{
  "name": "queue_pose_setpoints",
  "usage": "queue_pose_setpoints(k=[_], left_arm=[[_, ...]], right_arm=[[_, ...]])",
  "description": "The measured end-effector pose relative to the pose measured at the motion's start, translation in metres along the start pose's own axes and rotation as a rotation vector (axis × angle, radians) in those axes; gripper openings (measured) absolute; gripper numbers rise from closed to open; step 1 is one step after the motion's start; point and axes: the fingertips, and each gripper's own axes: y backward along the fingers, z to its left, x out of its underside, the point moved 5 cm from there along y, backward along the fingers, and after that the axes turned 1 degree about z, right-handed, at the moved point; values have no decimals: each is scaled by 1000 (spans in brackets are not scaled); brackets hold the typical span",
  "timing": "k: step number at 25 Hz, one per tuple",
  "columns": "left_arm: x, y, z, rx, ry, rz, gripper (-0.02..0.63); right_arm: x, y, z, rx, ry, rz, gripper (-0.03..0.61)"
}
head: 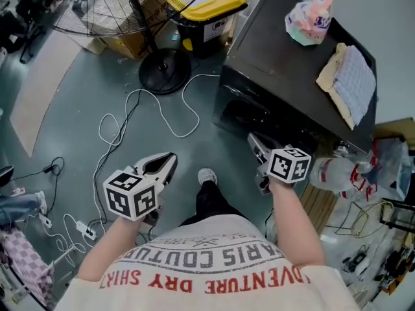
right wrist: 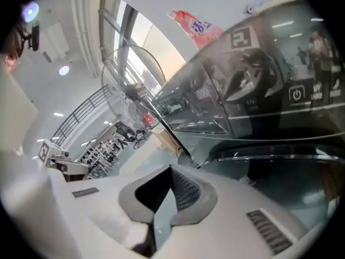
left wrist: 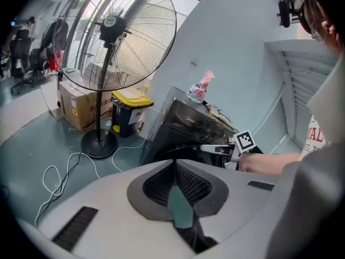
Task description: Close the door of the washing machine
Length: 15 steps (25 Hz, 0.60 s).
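Subject: black front-loading washing machine [head: 285, 63], standing at the right of the head view with a pink bag [head: 311, 18] and a folded cloth [head: 350, 83] on its top. Its round dark door [head: 245, 112] faces the person and appears to lie against the front of the machine. No open gap shows in any view, but whether the door is latched cannot be told. The right gripper [head: 254, 140] is clenched and empty, its tips just in front of the door and below the control panel [right wrist: 269, 96]. The left gripper [head: 170, 157] is likewise clenched on nothing and hangs over the floor, well apart from the machine. Assessment: the closing push is the step in hand, at or near its end. If the door is not fully home, the next move calls for a firm, square press with the closed right tips against the door's rim, kept clear of the control panel.
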Motion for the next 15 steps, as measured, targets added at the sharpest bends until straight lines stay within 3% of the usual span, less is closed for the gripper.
queue_pose_setpoints(k=[4, 7, 12, 15], left_arm=[[-10, 7, -18, 37, -26, -37, 40], [-17, 21, -36, 75, -62, -74, 40], [-30, 46, -68, 150, -128, -142, 40], [-37, 60, -88, 192, -185, -171, 40]], right_arm=[[-18, 35, 48, -108, 46, -63, 21], [-21, 66, 89, -185, 154, -85, 20], [-21, 117, 152, -214, 402, -154, 20], [-22, 143, 179, -249, 436, -193, 20]])
